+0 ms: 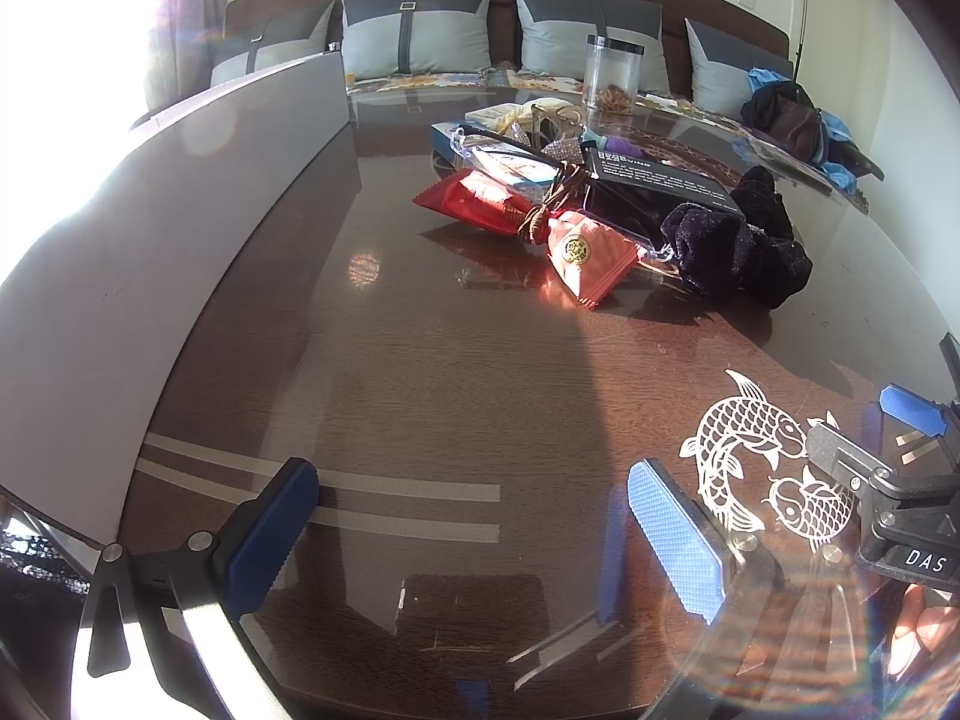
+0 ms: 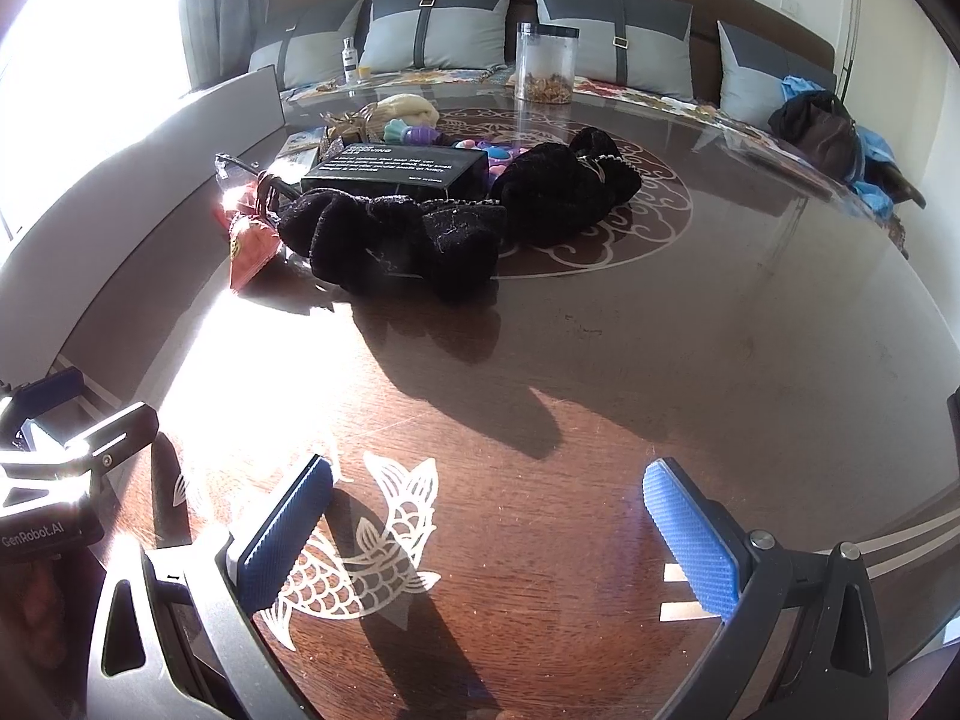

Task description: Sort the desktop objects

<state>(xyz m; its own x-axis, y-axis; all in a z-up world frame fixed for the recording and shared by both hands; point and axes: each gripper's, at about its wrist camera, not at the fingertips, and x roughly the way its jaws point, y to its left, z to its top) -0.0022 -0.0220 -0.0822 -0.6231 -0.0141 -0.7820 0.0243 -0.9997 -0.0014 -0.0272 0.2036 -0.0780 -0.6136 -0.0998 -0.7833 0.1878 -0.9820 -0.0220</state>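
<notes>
A tall grey panel (image 1: 180, 192) was seen standing along the left side of the glossy dark-brown wooden table (image 1: 420, 396), with strong sunlight flooding in beyond it. The left gripper (image 1: 474, 534) was held low over bare tabletop, its blue-padded jaws spread wide with nothing between them. Further in, near the table's middle, the clutter to be sorted was heaped together: a red foil snack packet (image 1: 474, 198) at the left of the pile, a pink-orange sachet with a gold round seal (image 1: 585, 258) just beside it, a flat black box printed with white text (image 2: 396, 171) behind, and a dark fuzzy fabric bundle (image 2: 402, 243) touching the box on the right. A second black fabric mass (image 2: 564, 186) was lying beside the box, over the white scroll pattern inlaid in the table. A clear cylindrical jar with a dark lid (image 2: 545, 63) was standing upright at the far edge, before a row of grey cushions (image 2: 438, 30). The right gripper (image 2: 489, 534) was hovering above a white fish motif (image 2: 360, 546), its blue jaws likewise held wide apart and empty, well away from the pile.
</notes>
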